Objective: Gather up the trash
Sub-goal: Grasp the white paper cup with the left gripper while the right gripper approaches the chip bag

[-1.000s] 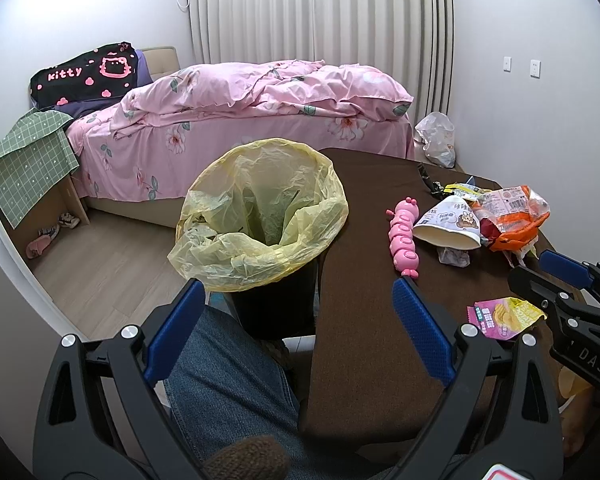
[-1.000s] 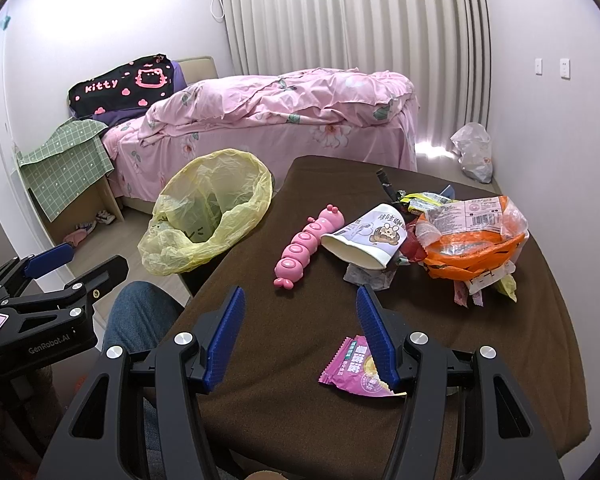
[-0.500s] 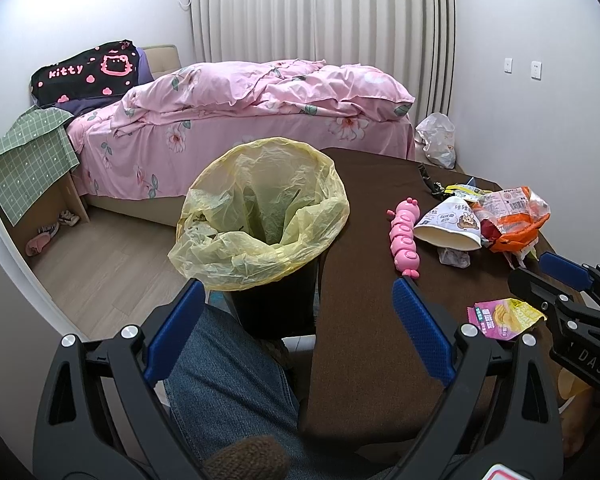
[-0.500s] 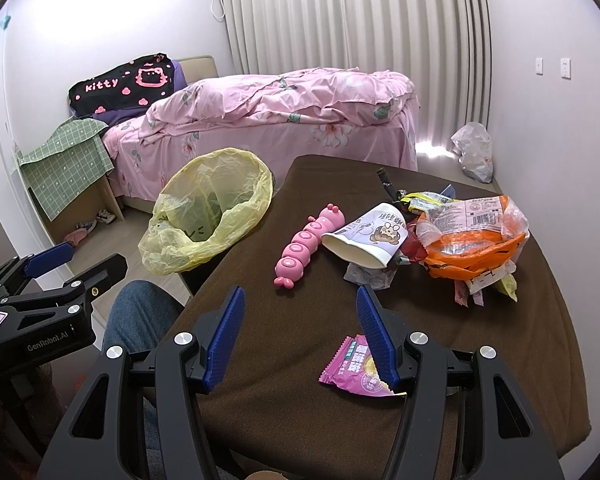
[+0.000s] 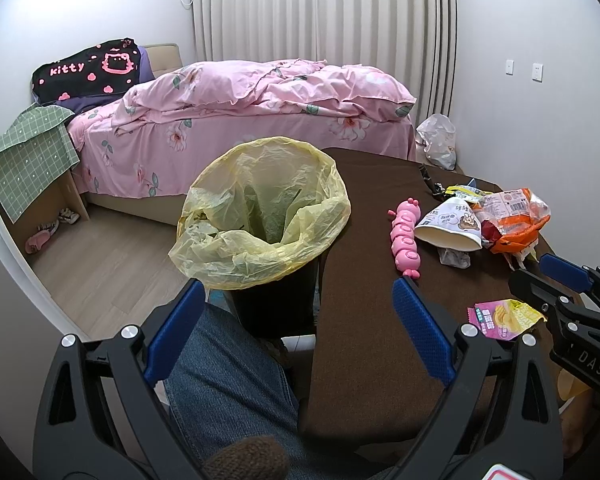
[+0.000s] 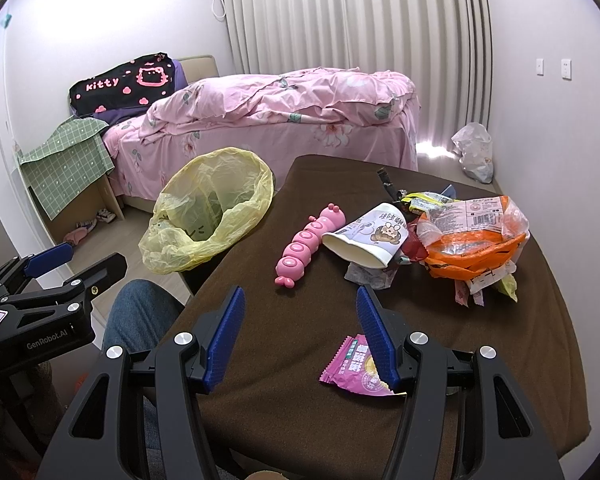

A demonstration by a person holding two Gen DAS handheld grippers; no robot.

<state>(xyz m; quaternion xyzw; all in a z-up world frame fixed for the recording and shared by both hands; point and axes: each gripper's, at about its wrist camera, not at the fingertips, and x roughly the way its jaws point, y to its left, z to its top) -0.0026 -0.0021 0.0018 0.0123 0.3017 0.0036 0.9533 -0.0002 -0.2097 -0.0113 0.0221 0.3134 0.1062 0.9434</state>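
Note:
A bin lined with a yellow bag [image 5: 260, 216] [image 6: 208, 216] stands open at the left edge of the brown table [image 6: 300, 360]. On the table lie a pink-purple snack wrapper [image 6: 352, 368] [image 5: 500, 318], a tipped paper cup [image 6: 368, 236] [image 5: 452, 226], a crumpled grey scrap [image 6: 364, 274] and an orange-and-clear bag pile [image 6: 472, 236] [image 5: 512, 216]. My right gripper [image 6: 300, 328] is open and empty above the table, its right finger just over the wrapper. My left gripper [image 5: 296, 332] is open and empty near the bin, over the table's near left corner.
A pink caterpillar toy [image 6: 308, 246] lies left of the cup. A black strap [image 6: 386, 182] lies at the table's far side. A person's jeans-clad knee [image 5: 228, 380] is between bin and table. A pink bed [image 5: 260, 120] is behind; a white bag [image 6: 474, 152] sits on the floor.

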